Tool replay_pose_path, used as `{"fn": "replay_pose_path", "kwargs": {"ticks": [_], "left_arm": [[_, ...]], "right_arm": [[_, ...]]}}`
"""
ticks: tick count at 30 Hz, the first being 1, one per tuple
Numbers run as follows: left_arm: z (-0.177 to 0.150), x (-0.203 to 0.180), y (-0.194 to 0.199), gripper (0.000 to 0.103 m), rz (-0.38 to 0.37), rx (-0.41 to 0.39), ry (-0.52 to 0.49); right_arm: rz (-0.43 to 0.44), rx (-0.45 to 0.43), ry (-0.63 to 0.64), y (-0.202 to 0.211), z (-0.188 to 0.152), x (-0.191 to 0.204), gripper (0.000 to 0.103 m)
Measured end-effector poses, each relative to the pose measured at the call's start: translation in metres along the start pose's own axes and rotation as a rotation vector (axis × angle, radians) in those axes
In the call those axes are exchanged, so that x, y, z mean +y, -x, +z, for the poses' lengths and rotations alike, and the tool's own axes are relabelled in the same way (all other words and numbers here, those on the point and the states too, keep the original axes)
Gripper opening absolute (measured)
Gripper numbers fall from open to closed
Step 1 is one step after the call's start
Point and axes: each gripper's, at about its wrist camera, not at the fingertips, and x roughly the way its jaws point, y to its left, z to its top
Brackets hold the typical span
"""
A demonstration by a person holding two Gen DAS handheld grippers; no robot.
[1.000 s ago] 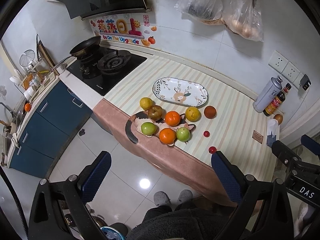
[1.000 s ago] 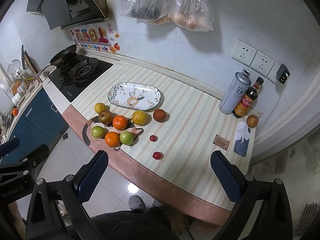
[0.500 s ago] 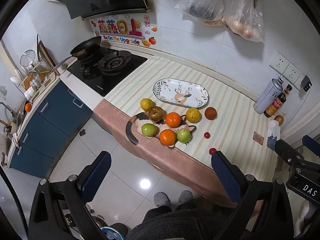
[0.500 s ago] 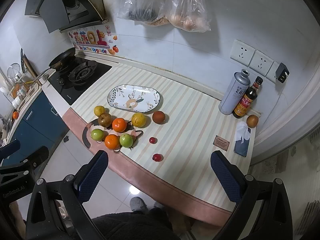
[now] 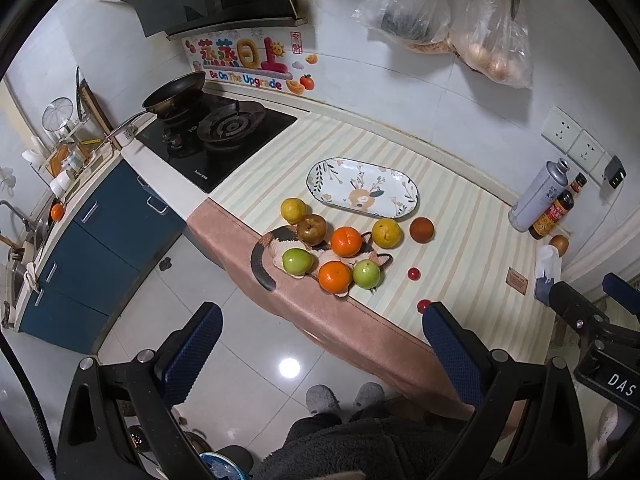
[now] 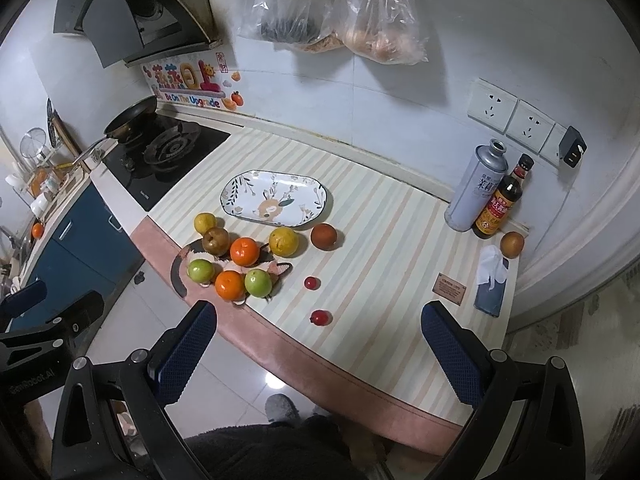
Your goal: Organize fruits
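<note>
Both grippers are drifting slightly nearer the counter than a second ago, so the approach is only beginning and no fruit is picked. The left gripper and right gripper are hanging with jaws wide apart, holding nothing. Beyond them, glossy round oranges and green apples are sitting on a cat-shaped mat, near the empty oval ceramic plate, smooth and floral

Striped counter lies bare right of fruits (bottles behind).
</note>
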Motion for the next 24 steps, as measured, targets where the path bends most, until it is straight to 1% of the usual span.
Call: {"fn": "replay_pose_path", "kwargs": {"ticks": [3,5,7,9,11,12,13,15,16,18,19,20,21,22,23,24], "left_arm": [[0.005,0.004,-0.005,0.102,0.011,-0.044,0.023],[0.007,0.009,-0.015,0.102,0.053,-0.067,0.039],[0.008,0.015,-0.027,0.102,0.122,-0.088,0.058],[0.01,0.023,-0.044,0.102,0.218,-0.104,0.059],[0.012,0.033,-0.069,0.102,0.302,-0.082,0.051],[0.012,0.039,-0.081,0.102,0.328,-0.064,0.051],[0.013,0.049,-0.099,0.102,0.342,-0.024,0.056],[0.014,0.064,-0.123,0.102,0.332,0.034,0.075],[0.015,0.074,-0.138,0.102,0.315,0.073,0.088],[0.021,0.092,-0.176,0.102,0.244,0.171,0.119],[0.023,0.098,-0.191,0.101,0.214,0.204,0.127],[0.025,0.102,-0.203,0.101,0.187,0.235,0.138],[0.027,0.106,-0.217,0.096,0.16,0.268,0.146],[0.03,0.11,-0.237,0.093,0.103,0.316,0.16],[0.033,0.113,-0.249,0.093,0.064,0.346,0.173],[0.035,0.116,-0.267,0.092,0.017,0.384,0.186]], "right_arm": [[0.045,0.002,-0.026,-0.01,0.005,-0.008,0.103],[0.091,0.006,-0.045,-0.025,0.008,-0.012,0.103],[0.133,0.028,-0.049,-0.047,0.011,-0.012,0.103],[0.183,0.053,-0.046,-0.073,0.012,-0.009,0.103],[0.211,0.083,-0.039,-0.103,0.011,-0.003,0.103],[0.217,0.099,-0.036,-0.118,0.01,0.001,0.103],[0.229,0.128,-0.04,-0.141,0.009,0.007,0.103],[0.242,0.178,-0.058,-0.175,0.006,0.015,0.102],[0.263,0.215,-0.087,-0.199,0.005,0.018,0.101],[0.283,0.276,-0.143,-0.241,0.0,0.023,0.099],[0.294,0.304,-0.168,-0.258,-0.002,0.025,0.096],[0.3,0.331,-0.199,-0.278,-0.004,0.027,0.091],[0.288,0.356,-0.229,-0.299,-0.006,0.03,0.089],[0.275,0.391,-0.253,-0.319,-0.01,0.032,0.086],[0.273,0.413,-0.278,-0.335,-0.012,0.034,0.08],[0.283,0.435,-0.312,-0.35,-0.015,0.035,0.078]]}}
